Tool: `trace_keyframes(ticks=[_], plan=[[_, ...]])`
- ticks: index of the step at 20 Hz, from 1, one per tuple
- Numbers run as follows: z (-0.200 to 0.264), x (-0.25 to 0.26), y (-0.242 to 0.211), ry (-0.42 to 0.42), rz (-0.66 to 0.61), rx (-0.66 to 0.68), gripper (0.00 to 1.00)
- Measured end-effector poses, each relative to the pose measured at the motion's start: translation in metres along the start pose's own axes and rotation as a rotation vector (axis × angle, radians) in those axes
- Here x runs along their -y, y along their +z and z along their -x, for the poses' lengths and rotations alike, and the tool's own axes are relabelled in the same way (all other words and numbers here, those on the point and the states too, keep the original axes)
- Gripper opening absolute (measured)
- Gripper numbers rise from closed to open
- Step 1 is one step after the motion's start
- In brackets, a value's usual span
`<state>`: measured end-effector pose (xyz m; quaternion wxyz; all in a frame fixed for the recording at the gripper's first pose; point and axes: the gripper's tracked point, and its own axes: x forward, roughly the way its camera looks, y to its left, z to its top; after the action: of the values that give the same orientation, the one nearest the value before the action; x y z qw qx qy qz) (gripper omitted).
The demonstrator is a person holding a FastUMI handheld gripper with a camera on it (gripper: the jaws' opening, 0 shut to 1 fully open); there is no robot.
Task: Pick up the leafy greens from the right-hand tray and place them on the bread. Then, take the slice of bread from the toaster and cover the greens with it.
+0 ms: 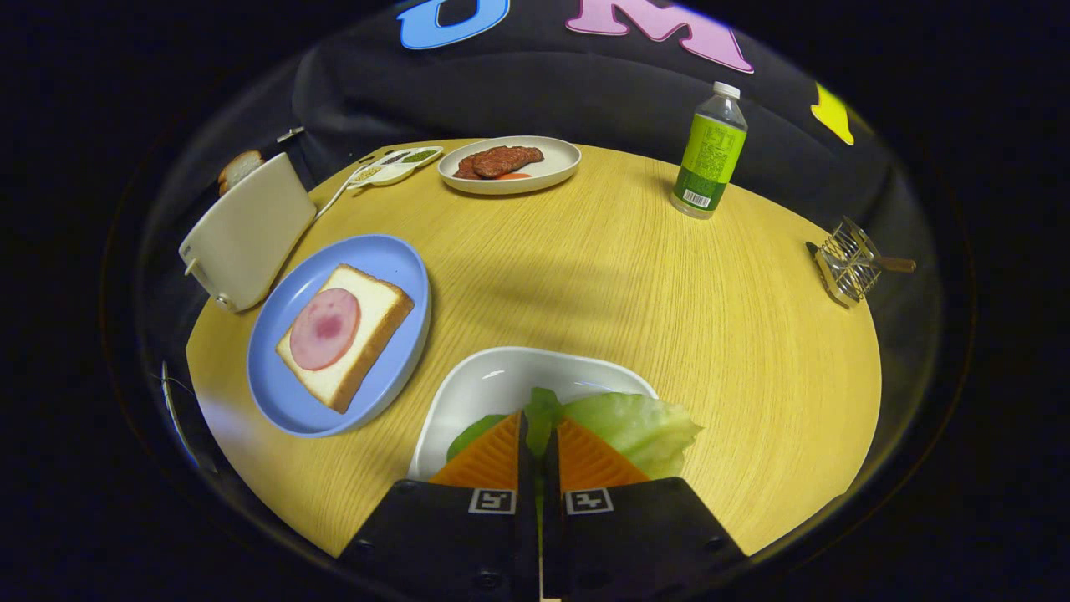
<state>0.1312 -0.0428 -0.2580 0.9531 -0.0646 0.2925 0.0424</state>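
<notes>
Over the white tray [501, 380] at the near edge of the table [669, 318], the tool [536, 435] has its two fingers drawn nearly together, with a thin fold of the leafy greens [627, 422] pinched between them. The grip looks like it holds only an edge of one leaf; the bulk of the pale lettuce spreads off to the right of the fingers, over the tray's rim, and a darker green piece lies to the left.

That thin hold is my main worry. If the leaf is caught only by its edge, it could slip free or tear on the way up, or hang lopsided and drag across the tray.

Ahead and to the left sits the blue plate [284, 401] with the bread [380, 313] and a round pink slice of ham [324, 329] on top. The plate is close beside the tray, so a dangling leaf might brush its rim or land partly off the bread.

Beyond the plate stands the toaster [247, 230], with the second slice [238, 167] poking out of the top. It stands just behind the plate, so a wide swing could knock it.

Far across the table are a plate of meat [510, 165], a bottle [710, 150] and a wire rack [848, 263], all well clear.
</notes>
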Motion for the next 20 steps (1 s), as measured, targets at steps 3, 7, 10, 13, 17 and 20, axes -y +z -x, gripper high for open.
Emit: trace_keyframes(ticks=[3,7,10,13,17,20], plan=[[0.007,-0.002,-0.001,0.007,-0.033,-0.018,0.05],[0.032,0.001,0.014,-0.027,-0.021,0.023,0.05],[0.055,-0.001,0.040,-0.044,0.036,0.083,0.05],[0.073,-0.016,0.067,-0.029,0.076,0.130,0.05],[0.085,-0.042,0.106,-0.011,0.121,0.189,0.05],[0.087,-0.072,0.131,0.022,0.180,0.225,0.05]])
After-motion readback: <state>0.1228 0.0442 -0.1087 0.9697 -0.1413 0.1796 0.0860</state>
